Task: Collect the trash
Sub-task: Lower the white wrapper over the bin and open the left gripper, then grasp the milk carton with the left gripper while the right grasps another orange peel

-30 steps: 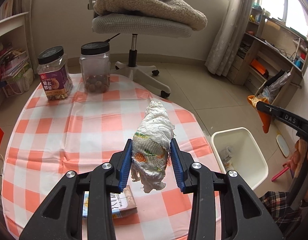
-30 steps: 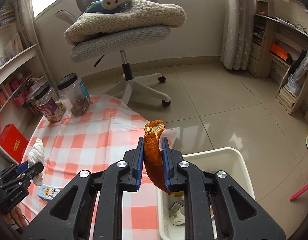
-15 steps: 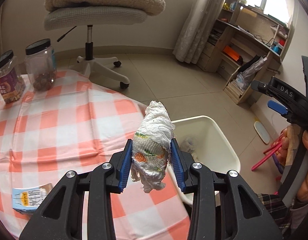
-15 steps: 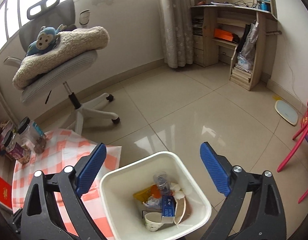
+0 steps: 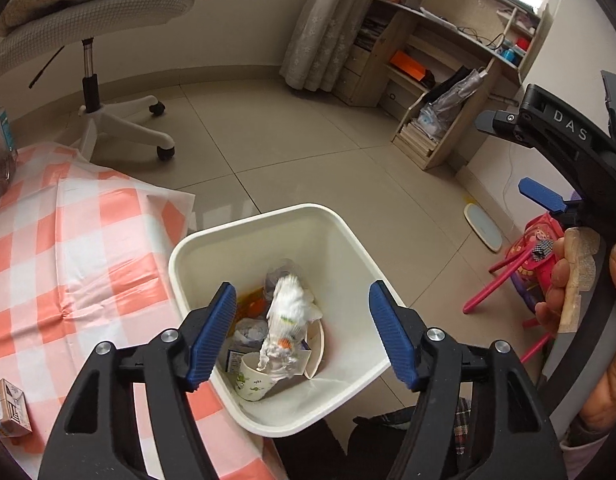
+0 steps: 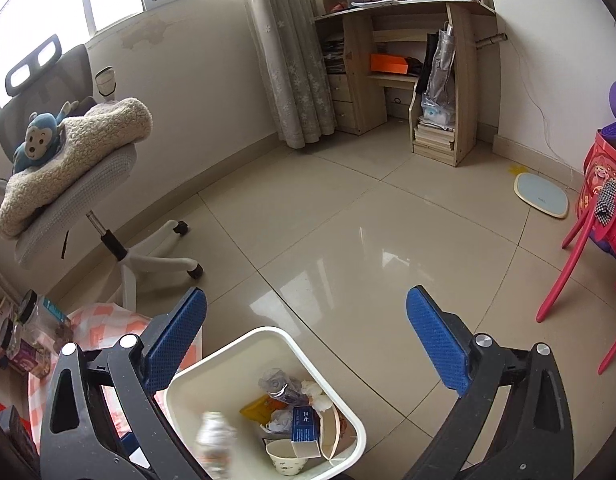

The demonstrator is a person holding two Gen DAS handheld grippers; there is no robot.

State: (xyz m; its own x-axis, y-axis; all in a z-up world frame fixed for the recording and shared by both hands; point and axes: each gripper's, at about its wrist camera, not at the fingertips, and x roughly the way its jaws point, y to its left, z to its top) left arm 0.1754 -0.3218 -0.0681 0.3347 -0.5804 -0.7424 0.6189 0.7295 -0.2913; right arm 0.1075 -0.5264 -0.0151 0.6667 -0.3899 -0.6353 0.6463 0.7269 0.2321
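Left wrist: left fingers opening, crumpled wad loose above bin; right fingers wide, opening.

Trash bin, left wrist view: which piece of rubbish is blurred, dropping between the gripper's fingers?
The crumpled white wad. It alone is blurred in mid-air over the bin; the paper cup below lies sharp and still.

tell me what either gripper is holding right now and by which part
Nothing. The left gripper is opening, its crumpled tissue wad dropping free into the white bin; the right gripper is open and empty.
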